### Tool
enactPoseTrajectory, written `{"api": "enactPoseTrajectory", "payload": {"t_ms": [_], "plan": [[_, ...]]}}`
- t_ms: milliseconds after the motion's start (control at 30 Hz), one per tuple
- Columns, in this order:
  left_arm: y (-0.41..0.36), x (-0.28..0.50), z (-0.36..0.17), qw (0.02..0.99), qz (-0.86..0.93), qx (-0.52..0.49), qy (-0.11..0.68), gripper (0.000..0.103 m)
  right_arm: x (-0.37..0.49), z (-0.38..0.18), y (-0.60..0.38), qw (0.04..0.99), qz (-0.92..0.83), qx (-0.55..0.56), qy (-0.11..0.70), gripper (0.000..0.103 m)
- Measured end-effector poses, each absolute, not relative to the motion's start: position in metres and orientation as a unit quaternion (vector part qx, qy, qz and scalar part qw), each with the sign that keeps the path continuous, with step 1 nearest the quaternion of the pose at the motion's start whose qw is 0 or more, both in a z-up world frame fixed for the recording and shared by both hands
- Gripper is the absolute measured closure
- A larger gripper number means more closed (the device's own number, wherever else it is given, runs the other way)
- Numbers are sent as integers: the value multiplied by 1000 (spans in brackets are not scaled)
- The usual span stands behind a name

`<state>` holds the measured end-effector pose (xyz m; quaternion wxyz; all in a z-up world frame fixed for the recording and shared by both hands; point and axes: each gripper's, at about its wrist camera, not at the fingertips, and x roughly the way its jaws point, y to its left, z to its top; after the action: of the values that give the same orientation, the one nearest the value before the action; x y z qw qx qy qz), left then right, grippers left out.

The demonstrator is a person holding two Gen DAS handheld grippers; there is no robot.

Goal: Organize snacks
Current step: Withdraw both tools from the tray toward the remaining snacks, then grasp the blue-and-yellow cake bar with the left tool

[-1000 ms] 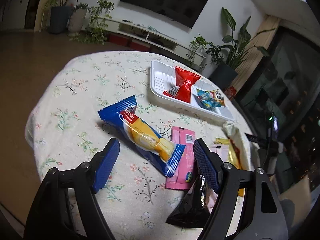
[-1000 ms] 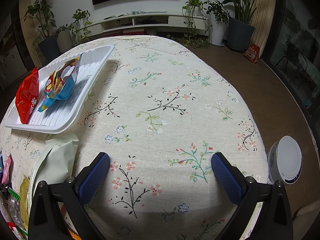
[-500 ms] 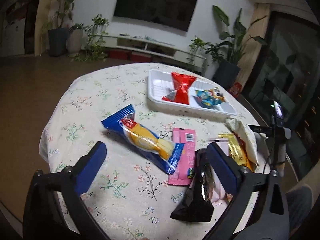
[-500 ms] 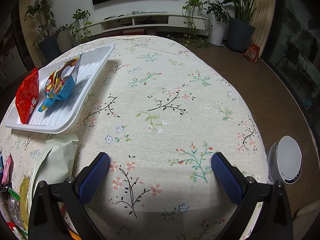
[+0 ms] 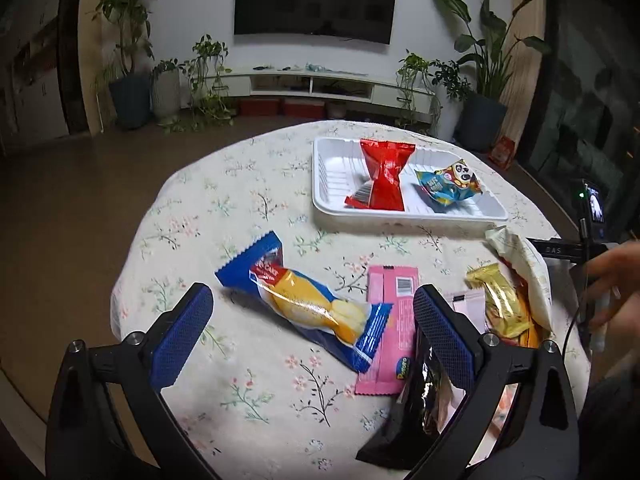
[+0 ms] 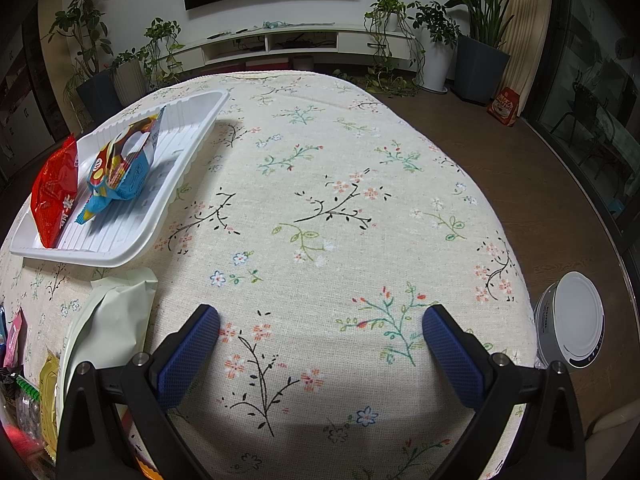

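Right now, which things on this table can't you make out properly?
- Black packet, left wrist view: partly behind the left hand-held gripper finger.
- Gold packet, right wrist view: overlapped by the pale green packet.
- Pink packet, right wrist view: cut off by the edge.

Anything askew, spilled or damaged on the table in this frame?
Nothing is spilled or torn. The white tray holds only the red packet and the panda packet. The blue cake bar lies diagonally, its end overlapping the pink wrapper. Further packets overlap near the table's edge.
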<state>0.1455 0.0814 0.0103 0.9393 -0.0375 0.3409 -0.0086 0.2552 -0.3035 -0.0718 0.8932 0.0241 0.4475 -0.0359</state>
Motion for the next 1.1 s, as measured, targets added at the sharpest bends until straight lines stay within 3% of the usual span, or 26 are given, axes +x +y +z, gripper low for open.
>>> {"api": "enactPoseTrajectory", "payload": {"t_ms": [500, 700, 833, 1000, 1100], "plan": [[101, 141, 7, 935, 20, -58, 350, 1, 255, -72, -303, 893, -36, 24, 448, 0], [100, 158, -6, 907, 32, -40, 419, 2, 255, -71, -303, 892, -30, 23, 450, 0], [105, 168, 1, 900, 61, -65, 426, 2, 241, -56, -315, 885, -50, 46, 461, 11], [100, 184, 1, 881, 81, -94, 456, 2, 196, -13, -319, 909, -52, 109, 399, 4], [102, 199, -12, 861, 98, -110, 487, 3, 180, -1, -287, 923, -34, 68, 377, 4]]}}
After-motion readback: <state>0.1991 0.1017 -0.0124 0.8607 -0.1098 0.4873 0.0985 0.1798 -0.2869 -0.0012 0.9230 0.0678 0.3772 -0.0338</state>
